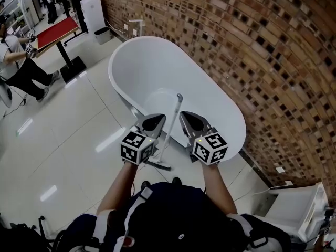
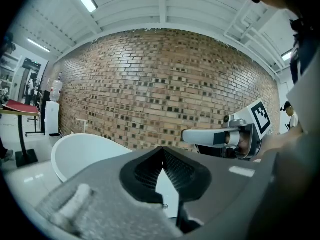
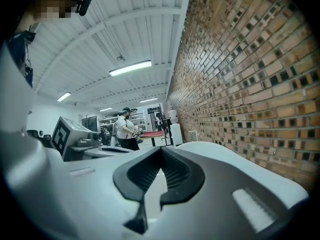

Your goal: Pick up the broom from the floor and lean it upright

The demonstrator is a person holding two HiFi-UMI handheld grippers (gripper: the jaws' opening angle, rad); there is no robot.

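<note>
As the broom [image 1: 170,130] stood between left gripper [image 1: 155,121] and right gripper [image 1: 190,119], we gripped nothing. Both were closed, empty.

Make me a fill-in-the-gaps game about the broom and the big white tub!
1. The broom leans against the white ____.
2. The wall next to it is built of ____.
3. The left gripper and the right gripper are both ____, with nothing between their jaws.
4. The table far off has a ____ top.

Missing words: bathtub; bricks; shut; red.
</note>
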